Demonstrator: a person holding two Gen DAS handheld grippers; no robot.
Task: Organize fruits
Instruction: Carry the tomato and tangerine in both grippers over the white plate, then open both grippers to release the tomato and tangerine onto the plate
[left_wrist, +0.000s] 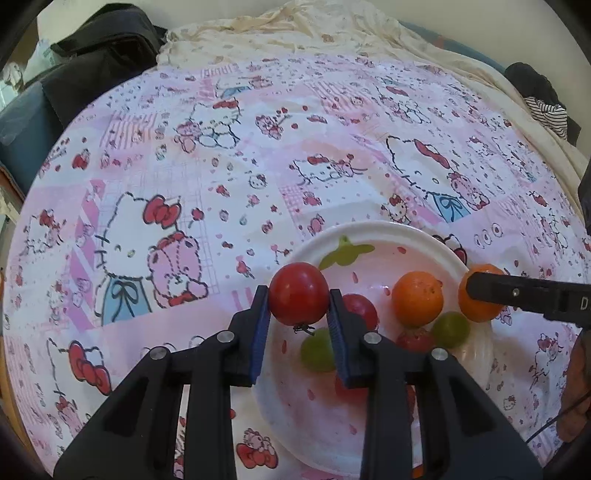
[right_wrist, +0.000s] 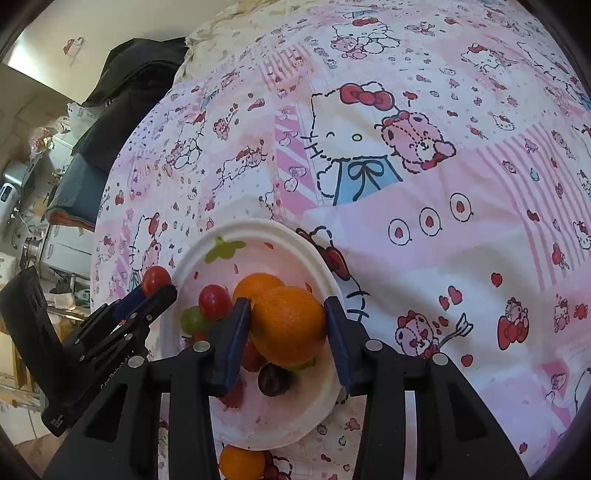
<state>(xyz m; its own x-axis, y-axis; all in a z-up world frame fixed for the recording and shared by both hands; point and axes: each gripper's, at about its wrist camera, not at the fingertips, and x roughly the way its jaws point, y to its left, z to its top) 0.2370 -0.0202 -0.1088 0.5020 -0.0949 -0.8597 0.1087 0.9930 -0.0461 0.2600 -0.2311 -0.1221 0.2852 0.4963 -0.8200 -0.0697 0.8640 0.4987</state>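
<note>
My left gripper (left_wrist: 298, 295) is shut on a red tomato (left_wrist: 298, 286), held over the near-left rim of a white strawberry-print plate (left_wrist: 369, 230). The plate holds an orange (left_wrist: 417, 297), green grapes (left_wrist: 317, 349), a red grape (left_wrist: 360, 306) and a small red fruit (left_wrist: 415, 339). My right gripper (right_wrist: 288, 321) is shut on a large orange (right_wrist: 288, 332) above the plate (right_wrist: 258, 223), over a dark grape (right_wrist: 273, 378). In the left wrist view one right finger (left_wrist: 517, 295) crosses that orange (left_wrist: 480, 310). In the right wrist view the left gripper (right_wrist: 155, 291) carries the tomato (right_wrist: 157, 278).
A pink cartoon-cat sheet (left_wrist: 184, 166) covers the bed. Another orange (right_wrist: 242, 461) lies on the sheet just outside the plate's near rim. A black bag (left_wrist: 103, 48) and a cream blanket (left_wrist: 295, 33) lie at the far side, striped clothing (left_wrist: 546, 110) far right.
</note>
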